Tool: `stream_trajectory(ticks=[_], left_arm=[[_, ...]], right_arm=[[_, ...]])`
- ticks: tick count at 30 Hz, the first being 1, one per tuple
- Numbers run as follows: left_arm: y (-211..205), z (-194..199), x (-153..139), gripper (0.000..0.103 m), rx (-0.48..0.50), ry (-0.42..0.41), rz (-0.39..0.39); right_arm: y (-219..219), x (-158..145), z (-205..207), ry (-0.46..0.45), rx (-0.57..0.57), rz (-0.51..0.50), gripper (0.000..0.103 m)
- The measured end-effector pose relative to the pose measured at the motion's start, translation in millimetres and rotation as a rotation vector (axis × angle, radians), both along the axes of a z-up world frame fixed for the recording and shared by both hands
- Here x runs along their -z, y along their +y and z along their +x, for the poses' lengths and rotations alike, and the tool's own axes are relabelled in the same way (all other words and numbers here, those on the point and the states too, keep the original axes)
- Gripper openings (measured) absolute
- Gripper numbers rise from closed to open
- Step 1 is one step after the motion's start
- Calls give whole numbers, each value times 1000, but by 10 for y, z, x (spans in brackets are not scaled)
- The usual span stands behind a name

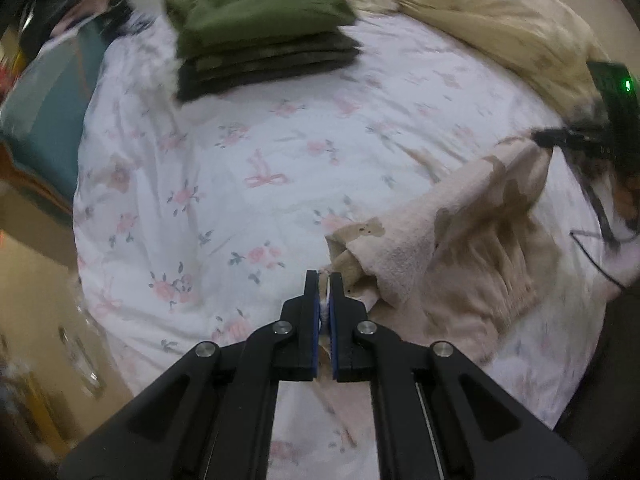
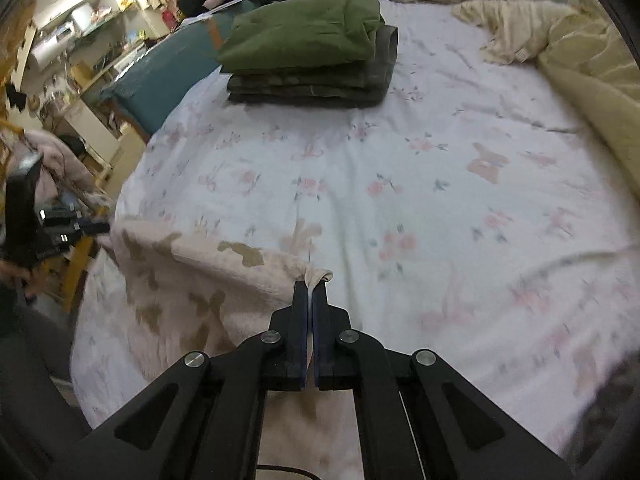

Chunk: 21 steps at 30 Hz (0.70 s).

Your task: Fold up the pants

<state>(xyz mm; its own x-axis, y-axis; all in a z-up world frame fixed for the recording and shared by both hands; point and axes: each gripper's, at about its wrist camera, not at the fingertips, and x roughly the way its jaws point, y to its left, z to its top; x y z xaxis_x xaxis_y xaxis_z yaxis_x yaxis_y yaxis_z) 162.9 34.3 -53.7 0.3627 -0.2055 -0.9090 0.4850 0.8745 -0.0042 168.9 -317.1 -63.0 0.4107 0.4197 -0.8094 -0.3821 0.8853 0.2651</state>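
Pale pink pants (image 1: 460,240) with brown patches lie stretched between my two grippers above the floral bedsheet (image 1: 248,168). My left gripper (image 1: 324,280) is shut on one corner of the pants, with fabric pinched between the blue pads. The other gripper (image 1: 576,140) shows at the right edge, holding the far end. In the right wrist view my right gripper (image 2: 311,286) is shut on a bunched corner of the pants (image 2: 192,276), which hang to the left toward the left gripper (image 2: 60,224).
A stack of folded clothes (image 1: 260,40), green on top of dark grey, sits at the far side of the bed (image 2: 308,52). A cream quilt (image 1: 500,28) is bunched at the right. A teal cushion (image 2: 160,80) and cluttered shelves (image 2: 80,32) lie beyond the left bed edge.
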Motion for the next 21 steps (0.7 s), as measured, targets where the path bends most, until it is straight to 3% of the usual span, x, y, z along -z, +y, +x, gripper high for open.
stream_trajectory(ticks=[7,11,15,16,18,21], left_arm=[[-206,-613,183,6,187,87,147],[-191,-706,357,6,170,187,157],[-56,-762,401,43,148,205,208],[22,-753,370,48,130,212,205],[146,-707,271,48,72,201,161],[238,-530,69,48,-83,134,31]], right_arm=[[155,197,-768,99,-69,-190,0],[184,437,-961,213,-94,-215,1],[174,469,-1083,289,-131,-216,7],[160,439,-1118,293,-137,-221,7],[125,310,-1175,252,-123,-237,7],[21,63,-1071,146,13,-151,7]])
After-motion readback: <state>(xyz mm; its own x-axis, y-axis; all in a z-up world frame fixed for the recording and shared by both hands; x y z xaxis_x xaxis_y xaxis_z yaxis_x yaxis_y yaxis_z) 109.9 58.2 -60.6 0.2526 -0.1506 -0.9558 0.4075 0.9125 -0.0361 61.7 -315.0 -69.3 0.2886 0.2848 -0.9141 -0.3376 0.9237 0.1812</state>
